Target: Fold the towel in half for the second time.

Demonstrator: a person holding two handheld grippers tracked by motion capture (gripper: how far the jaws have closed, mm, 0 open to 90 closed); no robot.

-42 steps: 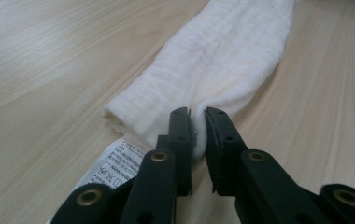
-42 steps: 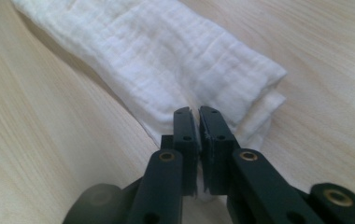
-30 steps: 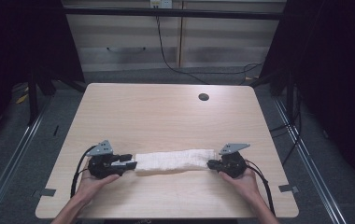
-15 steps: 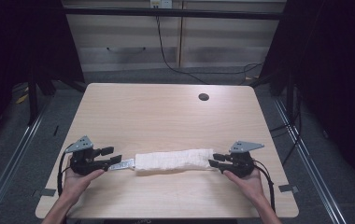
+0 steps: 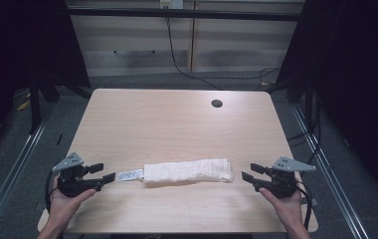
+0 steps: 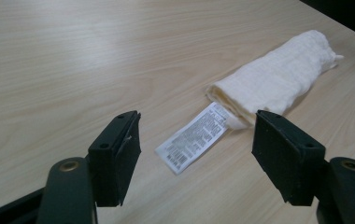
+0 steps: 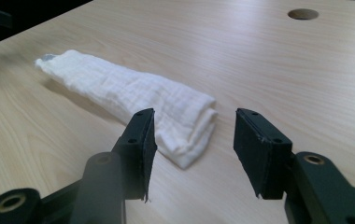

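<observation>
A pale wooden table point(image 5: 177, 124) with a round cable hole point(image 5: 217, 103) near its upper right stands in a dim room, dark curtains at both sides of the frame. The rolled white cloth point(image 5: 188, 171) lies low and centre, its printed label point(image 5: 130, 175) flat on the wood at its left end. My left gripper point(image 5: 106, 173) sits at lower left and my right gripper point(image 5: 249, 173) at lower right, each just clear of an end; their jaws have just been opening and now stand wide with nothing between them. I judge the roll light, soft and limp, likely to sag or unroll if lifted from the middle, so I would pinch both folded ends. The label's print is too small to read, and the roll's inner folds are hidden.
</observation>
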